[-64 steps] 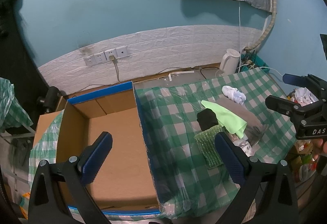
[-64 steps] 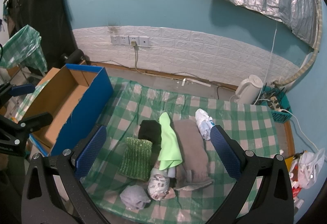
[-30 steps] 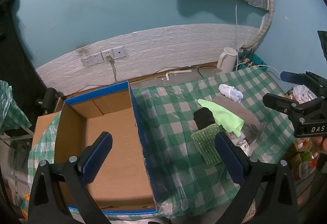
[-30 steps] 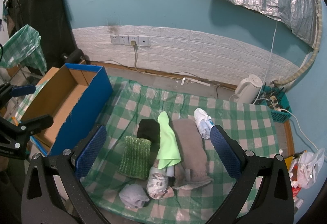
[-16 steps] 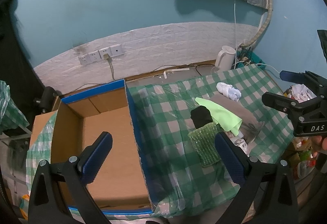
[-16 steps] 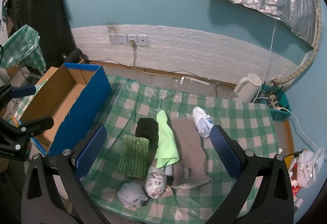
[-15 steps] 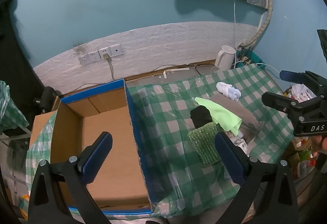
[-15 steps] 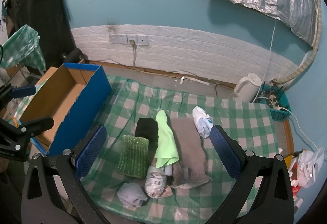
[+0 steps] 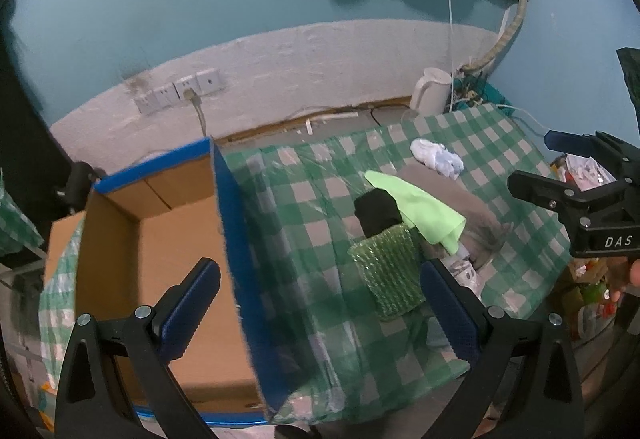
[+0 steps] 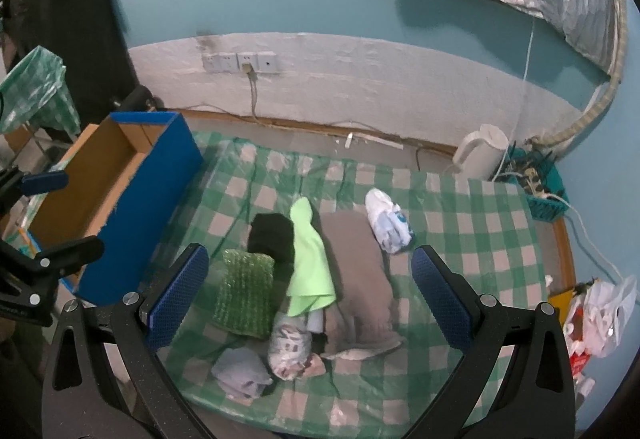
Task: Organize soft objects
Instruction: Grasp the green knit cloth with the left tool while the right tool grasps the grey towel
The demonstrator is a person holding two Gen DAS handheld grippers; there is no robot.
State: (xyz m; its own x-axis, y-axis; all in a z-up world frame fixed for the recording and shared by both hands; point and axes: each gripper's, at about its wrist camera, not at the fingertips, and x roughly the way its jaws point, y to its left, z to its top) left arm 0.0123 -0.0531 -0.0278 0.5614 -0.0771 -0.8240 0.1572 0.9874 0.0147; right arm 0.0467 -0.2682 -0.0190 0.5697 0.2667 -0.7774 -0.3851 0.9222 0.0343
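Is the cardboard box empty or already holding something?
Empty, as far as visible: the box shows only bare brown floor, and the soft items lie on the checked cloth.

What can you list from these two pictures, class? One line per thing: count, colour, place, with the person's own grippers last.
cardboard box: one, blue outside, brown inside, left of the cloth, empty.
checked tablecloth: one, green and white, under the soft items.
green textured pad: one, left in the pile.
black cloth: one, behind the pad.
lime cloth: one, pile centre.
grey towel: one, right of the lime cloth.
white socks: one bundle, far right.
patterned bundle: one, white, near edge.
pale blue cloth: one, nearest corner.
kettle: one, white, by the wall.
left gripper: open, empty.
right gripper: open, empty.
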